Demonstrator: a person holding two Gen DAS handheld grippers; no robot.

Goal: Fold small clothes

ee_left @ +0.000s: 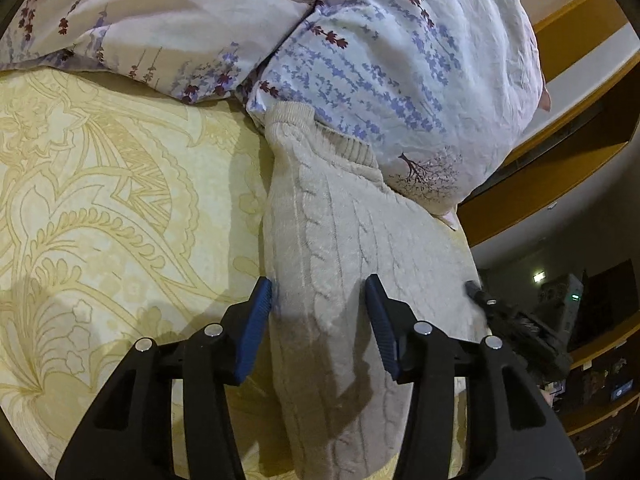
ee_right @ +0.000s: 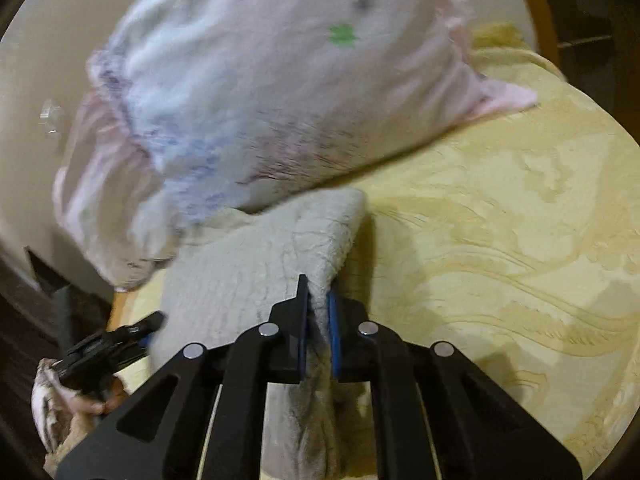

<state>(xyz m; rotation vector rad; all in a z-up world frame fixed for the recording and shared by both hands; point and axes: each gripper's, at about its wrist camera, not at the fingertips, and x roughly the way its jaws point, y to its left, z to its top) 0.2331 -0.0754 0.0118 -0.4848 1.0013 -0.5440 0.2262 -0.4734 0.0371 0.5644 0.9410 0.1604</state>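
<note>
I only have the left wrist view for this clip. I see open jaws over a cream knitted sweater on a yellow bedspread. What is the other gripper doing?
Observer: The right gripper is shut on a fold of the sweater, near its edge.
Reviewer: Is the sweater lifted there?
Observer: The pinched fold stands up between the jaws; the rest lies on the bedspread.
Reviewer: Anything of the person?
Observer: Yes, a hand shows at lower left, behind the left gripper.
Reviewer: And the pillow?
Observer: The pillow has a green mark near its top, though that view is blurred.
</note>
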